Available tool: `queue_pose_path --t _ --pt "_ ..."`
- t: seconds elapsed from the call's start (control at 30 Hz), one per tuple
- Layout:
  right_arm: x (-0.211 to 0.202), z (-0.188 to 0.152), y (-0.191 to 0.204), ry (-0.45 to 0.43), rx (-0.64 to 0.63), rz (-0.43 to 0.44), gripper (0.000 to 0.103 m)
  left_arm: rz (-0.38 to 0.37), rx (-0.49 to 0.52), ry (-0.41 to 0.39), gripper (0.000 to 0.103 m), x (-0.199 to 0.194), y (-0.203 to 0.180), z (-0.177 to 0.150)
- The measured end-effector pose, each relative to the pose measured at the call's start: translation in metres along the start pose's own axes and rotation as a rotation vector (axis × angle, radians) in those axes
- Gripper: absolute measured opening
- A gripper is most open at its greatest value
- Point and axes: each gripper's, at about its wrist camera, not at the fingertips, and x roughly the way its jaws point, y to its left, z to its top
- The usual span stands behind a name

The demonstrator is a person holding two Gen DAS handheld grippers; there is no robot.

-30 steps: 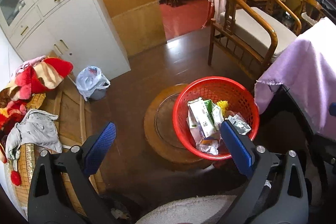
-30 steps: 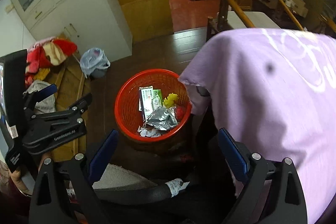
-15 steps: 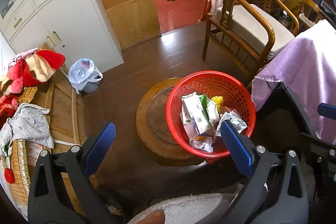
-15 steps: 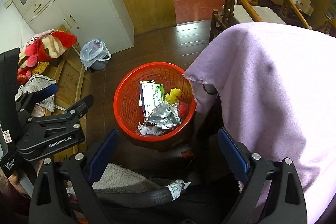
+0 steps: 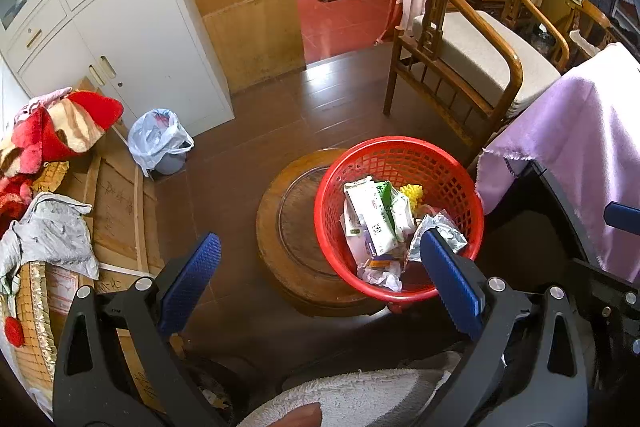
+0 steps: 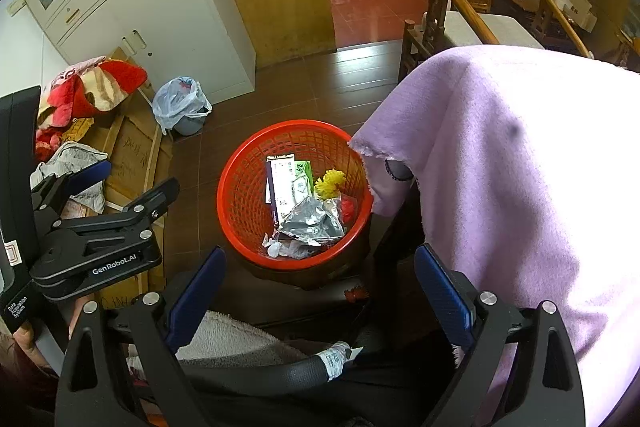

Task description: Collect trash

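Red mesh basket [image 5: 400, 163] holds cartons, foil wrapper [image 6: 312, 223], yellow flower. Both grippers [image 5: 320, 283] [image 6: 320, 291] spread wide, empty. Right view only: left gripper at 9 o'clock.

Your basket [image 5: 400, 163] sits on the right part of a round wooden stand [image 5: 280, 227] on the floor, with cartons [image 5: 370, 219], a foil wrapper [image 6: 312, 223] and paper scraps [image 5: 380, 273] inside it. To its right hangs a cloth [image 6: 520, 187]. Far behind it stands a chair [image 5: 460, 43]. To the far left you have a bagged bin [image 5: 160, 143] before a cabinet [image 5: 132, 39], and blankets [image 5: 48, 135] left of that.
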Motion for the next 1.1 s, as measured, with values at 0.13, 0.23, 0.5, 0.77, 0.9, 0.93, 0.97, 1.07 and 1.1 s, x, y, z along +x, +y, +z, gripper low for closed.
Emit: queue_pose_path --t 0.13,0.23,0.5,0.77,0.9,0.93,0.97,1.07,1.1 --pt "-0.0004 -0.0001 0.0002 0.001 0.002 0.001 0.093 0.001 -0.001 0.0 0.096 -0.0003 0.0006 0.0002" --pt "-0.0009 -0.0001 0.0001 -0.001 0.003 0.002 0.093 -0.001 -0.001 0.0 0.096 0.0004 0.0003 0.0003" --pt "-0.0013 -0.0003 0.0009 -0.003 0.002 0.004 0.093 -0.001 -0.003 -0.001 0.096 -0.0002 0.0012 0.0018" --pt "-0.0016 -0.0003 0.0004 -0.003 0.006 0.008 0.093 0.008 -0.004 -0.005 0.096 -0.0032 0.0025 0.0045" --pt "-0.0035 0.0003 0.0009 -0.007 0.006 0.01 0.093 0.002 -0.013 -0.014 0.096 -0.0062 0.0029 0.0044" --pt "-0.0033 -0.0001 0.0005 -0.008 0.006 0.011 0.093 -0.003 -0.016 -0.014 0.096 -0.0067 0.003 0.0034" --pt "-0.0033 -0.0001 0.0004 -0.008 0.007 0.011 0.093 -0.006 -0.017 -0.014 0.096 -0.0068 0.003 0.0031" --pt "-0.0034 -0.0003 0.0002 -0.009 0.007 0.011 0.093 -0.006 -0.014 -0.012 0.096 -0.0065 0.0014 0.002" --pt "-0.0036 -0.0001 0.0004 -0.01 0.007 0.012 0.093 -0.007 -0.012 -0.011 0.096 -0.0063 0.0009 0.0016"
